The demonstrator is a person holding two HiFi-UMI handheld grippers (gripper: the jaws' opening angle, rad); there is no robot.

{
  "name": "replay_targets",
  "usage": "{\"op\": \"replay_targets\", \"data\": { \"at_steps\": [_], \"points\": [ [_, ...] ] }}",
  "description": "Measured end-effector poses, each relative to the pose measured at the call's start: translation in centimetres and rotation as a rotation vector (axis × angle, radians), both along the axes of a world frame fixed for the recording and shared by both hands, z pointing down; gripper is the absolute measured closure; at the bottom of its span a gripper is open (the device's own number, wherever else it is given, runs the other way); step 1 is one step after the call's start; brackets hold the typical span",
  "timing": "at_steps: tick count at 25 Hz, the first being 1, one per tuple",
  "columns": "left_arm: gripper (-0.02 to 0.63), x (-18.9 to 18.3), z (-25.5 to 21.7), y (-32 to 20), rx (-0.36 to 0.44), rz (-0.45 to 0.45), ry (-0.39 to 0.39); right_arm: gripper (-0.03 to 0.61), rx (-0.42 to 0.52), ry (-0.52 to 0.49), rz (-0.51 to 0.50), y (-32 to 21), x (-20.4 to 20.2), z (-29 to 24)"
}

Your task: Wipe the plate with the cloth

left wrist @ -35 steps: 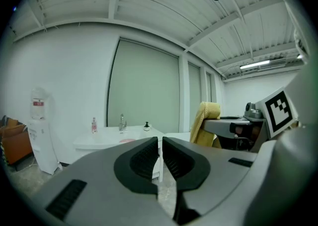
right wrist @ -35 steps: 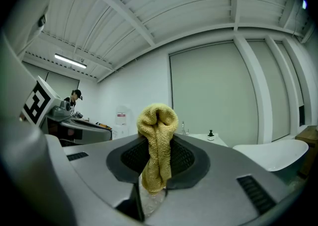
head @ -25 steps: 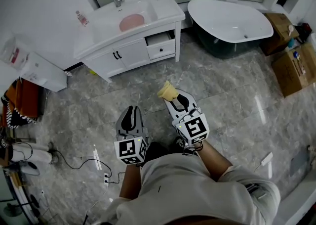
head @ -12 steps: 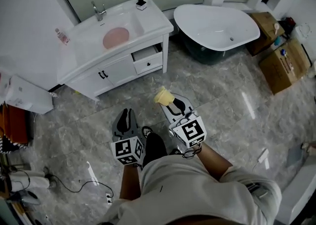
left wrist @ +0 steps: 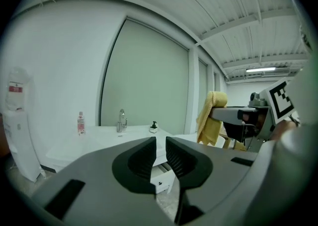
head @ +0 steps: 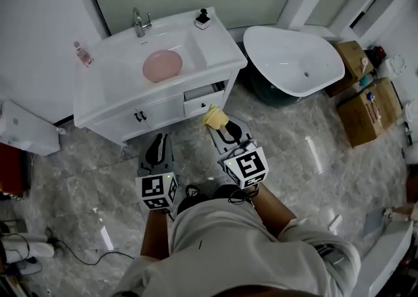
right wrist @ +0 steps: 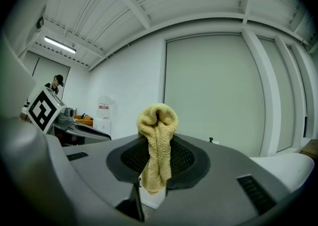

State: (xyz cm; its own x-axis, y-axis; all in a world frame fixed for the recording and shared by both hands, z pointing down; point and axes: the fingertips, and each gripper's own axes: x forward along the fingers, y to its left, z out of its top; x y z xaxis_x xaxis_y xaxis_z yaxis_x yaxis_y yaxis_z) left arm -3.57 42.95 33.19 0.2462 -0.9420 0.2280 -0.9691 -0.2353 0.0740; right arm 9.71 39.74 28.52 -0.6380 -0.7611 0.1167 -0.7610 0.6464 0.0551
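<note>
- R gripper [right wrist: 158,143]: jaws pinched on the yellow cloth [right wrist: 158,133]. The folded top bulges above the pads and the rest hangs down between them.
- L gripper [left wrist: 160,143]: pads pressed nearly together with only a thin slit showing, nothing in it.
- Head view: both grippers are held out in front of the person's torso, over grey marble-look floor [head: 287,132]. L is lower-left, R is a bit further fwd and right, and they aren't touching.
- Pink plate [head: 162,65]: lies flat in the basin of the white vanity [head: 117,93]. It is well apart from both grippers and from the cloth.
- Cloth tip in head view sits just in front of the vanity's drawer [head: 204,100], which is pulled partly open. It's prob. not touching, but that's hard to judge from above.
- On the vanity top: faucet [head: 138,23] behind the basin, dark soap dispenser [head: 202,18] at the back-right corner, small bottle [head: 82,53] w/ red label at left.
- White oval tub [head: 294,61] is right of the vanity, and cardboard boxes [head: 366,109] are further right by the wall.
- L gripper view: vanity, faucet and bottle are ahead. The R gripper w/ the cloth shows at the right edge, higher than the L jaws.
</note>
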Motion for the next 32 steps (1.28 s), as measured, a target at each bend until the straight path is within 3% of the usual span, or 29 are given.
{"op": "replay_targets", "data": {
  "at_steps": [11,17,25,28,32],
  "points": [
    [0.545,-7.4,2.9,-10.3,-0.077,-0.039,0.023,0.494,-0.031,0.004,-0.018,-14.9,-6.2,2.0],
    [0.545,-11.0,4.3,-21.0,-0.1,-0.107,0.022,0.494,-0.028,-0.013,-0.06,-28.1,-9.5,2.9],
    [0.545,-14.2,7.2,-36.0,-0.236,-0.165,0.055,0.494,-0.143,0.006,-0.2,-42.6,-14.5,5.5],
    [0.545,-14.3,8.8,-39.2,-0.282,-0.194,0.104,0.494,-0.209,0.031,-0.206,-46.9,-14.7,8.0],
    [0.545,-15.5,10.9,-41.1,-0.355,-0.2,0.101,0.494,-0.271,0.053,-0.215,-50.0,-15.9,10.8]
  ]
}}
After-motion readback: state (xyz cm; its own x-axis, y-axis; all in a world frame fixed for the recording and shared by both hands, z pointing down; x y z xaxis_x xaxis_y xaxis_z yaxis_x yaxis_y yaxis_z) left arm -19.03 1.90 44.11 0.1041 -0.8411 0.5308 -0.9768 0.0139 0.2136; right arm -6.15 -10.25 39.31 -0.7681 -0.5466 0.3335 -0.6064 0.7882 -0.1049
